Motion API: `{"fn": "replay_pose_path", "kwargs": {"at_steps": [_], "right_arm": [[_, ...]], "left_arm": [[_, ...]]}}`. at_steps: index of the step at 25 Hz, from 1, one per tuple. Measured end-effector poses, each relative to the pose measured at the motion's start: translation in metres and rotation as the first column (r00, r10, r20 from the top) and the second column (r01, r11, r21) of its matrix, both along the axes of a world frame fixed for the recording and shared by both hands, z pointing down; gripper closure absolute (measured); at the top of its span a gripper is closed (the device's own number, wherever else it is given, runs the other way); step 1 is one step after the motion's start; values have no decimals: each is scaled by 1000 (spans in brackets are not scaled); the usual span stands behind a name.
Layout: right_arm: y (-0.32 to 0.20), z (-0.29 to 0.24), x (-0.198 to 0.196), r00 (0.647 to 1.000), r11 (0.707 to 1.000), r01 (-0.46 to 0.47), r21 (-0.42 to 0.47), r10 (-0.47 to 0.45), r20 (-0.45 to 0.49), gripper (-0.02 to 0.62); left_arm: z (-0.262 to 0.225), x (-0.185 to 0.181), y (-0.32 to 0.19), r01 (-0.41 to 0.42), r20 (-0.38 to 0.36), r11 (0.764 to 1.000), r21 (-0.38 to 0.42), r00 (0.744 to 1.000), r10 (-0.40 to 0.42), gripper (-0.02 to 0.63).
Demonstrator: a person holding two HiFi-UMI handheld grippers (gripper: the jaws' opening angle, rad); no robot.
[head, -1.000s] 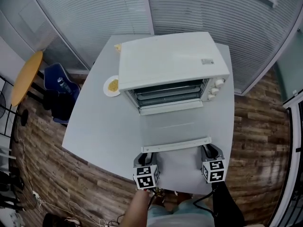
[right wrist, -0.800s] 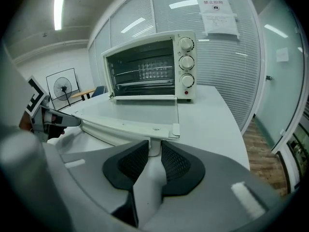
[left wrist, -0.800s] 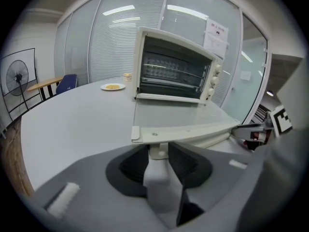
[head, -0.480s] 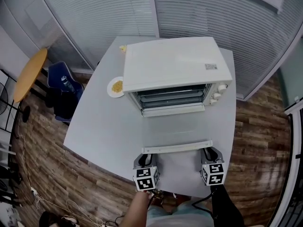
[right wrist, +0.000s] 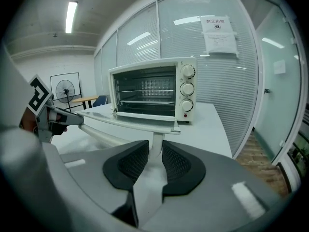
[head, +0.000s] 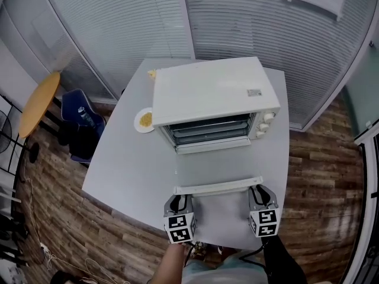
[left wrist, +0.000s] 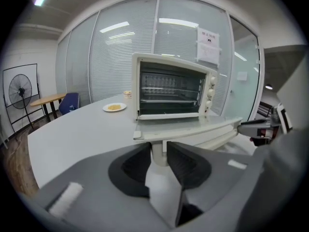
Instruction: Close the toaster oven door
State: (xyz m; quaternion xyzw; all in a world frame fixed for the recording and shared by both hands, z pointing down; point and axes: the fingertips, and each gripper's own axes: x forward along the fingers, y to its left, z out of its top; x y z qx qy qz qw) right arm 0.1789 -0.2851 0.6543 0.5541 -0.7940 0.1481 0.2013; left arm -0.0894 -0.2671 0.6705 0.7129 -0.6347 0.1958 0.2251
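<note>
White toaster oven (head: 213, 93) sits toward the far edge of the desk (head: 130, 164), its door (head: 216, 165) dropped flat open toward the near edge, with the door handle (head: 218, 187) close to that edge. Left tongs (head: 180, 200) are closing on the handle's left post, which is between the pads and about touching them; right tongs (head: 259, 195) are clamped on the right post. Likely risks: the left grip isn't firm yet and slips off the thin post on the lift, uneven lifting twists the door, or a hard push slides the oven toward the far edge or slams the door.
</note>
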Motion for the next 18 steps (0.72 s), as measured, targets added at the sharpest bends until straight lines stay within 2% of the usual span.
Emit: {"fn": "replay_pose_path", "kwargs": {"at_steps": [4,8,13,18], "right_arm": [[-4,-16,0,1000,999,-4,48,3,15,522],[-7,-31,-1,999,996,5,91,-8,31,522],[-17,-54,-3,998,987,14,161,-23,57,521],[-26,-74,-4,996,976,29,216,-46,71,521]], "left_arm": [[-15,0,-6,2,6,999,46,1000,-2,441],[-31,-2,-12,19,50,995,95,998,-24,440],[-54,-3,-26,69,28,983,167,997,-75,440],[-72,-6,-38,76,44,976,204,995,-87,440]]}}
